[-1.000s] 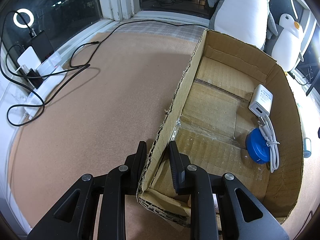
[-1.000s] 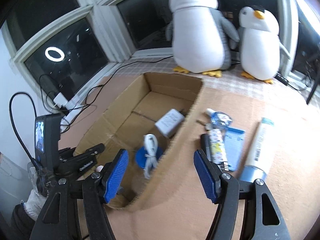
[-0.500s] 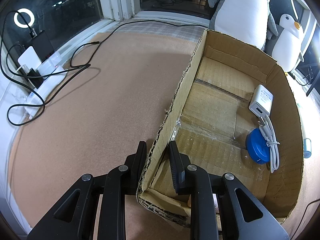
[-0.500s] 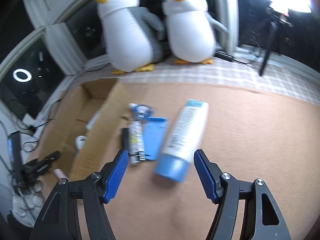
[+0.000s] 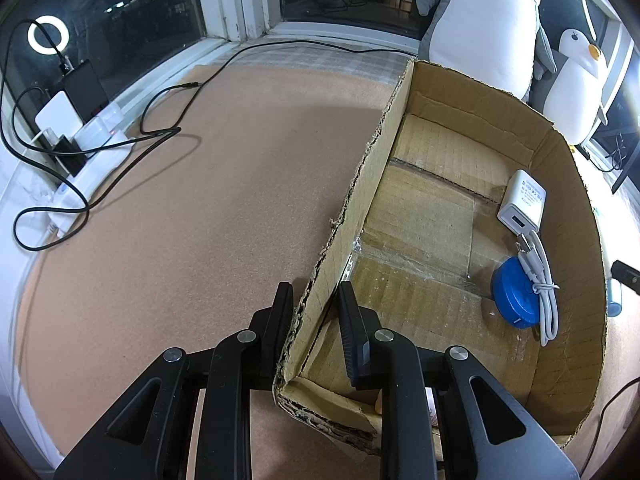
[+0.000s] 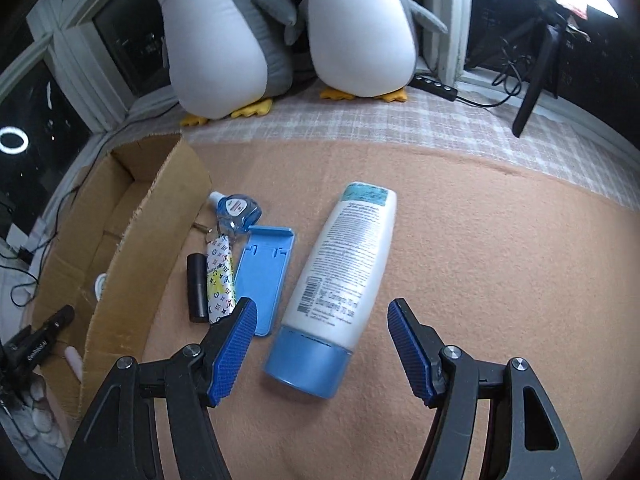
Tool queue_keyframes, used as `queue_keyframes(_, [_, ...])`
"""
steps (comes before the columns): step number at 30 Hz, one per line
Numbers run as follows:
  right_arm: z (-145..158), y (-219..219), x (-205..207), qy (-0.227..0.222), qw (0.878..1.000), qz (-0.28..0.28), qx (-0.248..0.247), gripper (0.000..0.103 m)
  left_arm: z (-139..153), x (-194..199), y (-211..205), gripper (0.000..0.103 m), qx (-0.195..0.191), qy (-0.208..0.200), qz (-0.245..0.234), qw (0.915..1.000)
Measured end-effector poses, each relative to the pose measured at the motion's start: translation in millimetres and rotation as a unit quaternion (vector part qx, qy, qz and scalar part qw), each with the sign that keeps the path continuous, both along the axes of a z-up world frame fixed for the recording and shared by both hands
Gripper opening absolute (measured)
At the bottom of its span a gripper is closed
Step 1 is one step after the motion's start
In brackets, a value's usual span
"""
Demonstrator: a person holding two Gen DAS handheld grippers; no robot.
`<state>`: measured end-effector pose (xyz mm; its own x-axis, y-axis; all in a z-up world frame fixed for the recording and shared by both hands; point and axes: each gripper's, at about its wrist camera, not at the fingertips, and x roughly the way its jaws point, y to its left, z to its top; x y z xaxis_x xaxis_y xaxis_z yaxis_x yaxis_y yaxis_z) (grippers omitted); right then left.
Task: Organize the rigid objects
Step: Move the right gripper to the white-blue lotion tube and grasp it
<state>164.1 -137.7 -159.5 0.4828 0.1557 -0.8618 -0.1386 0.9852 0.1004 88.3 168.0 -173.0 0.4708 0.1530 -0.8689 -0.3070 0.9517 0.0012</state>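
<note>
- Cardboard box point(image 5: 460, 216): holds white charger point(image 5: 522, 202), blue round case point(image 5: 514, 300), white cable point(image 5: 540, 276).
- Left gripper point(image 5: 314, 312): fingers pinching the box's near wall.
- Right gripper point(image 6: 320, 324): fingers spread, over the lotion bottle point(image 6: 344, 264).

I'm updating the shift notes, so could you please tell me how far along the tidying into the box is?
Partly done. The white charger, the coiled cable and the blue round case lie in the cardboard box. The left gripper is clamped on the box wall. The right gripper is open over the lotion bottle. That bottle, the blue tray, the small blue bottle, the patterned tube and the black tube remain outside.
</note>
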Motion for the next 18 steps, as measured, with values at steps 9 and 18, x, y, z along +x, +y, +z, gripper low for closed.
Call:
queue_keyframes(9, [-13, 3, 0, 0.005, 0.999, 0.014, -0.041, 0.062, 0, 0, 0, 0.021, 0.000, 0.000, 0.000, 1.0000])
queue_keyframes(18, [-11, -17, 1, -0.001, 0.999, 0.018, -0.043, 0.058, 0, 0, 0, 0.021, 0.000, 0.000, -0.001, 1.0000])
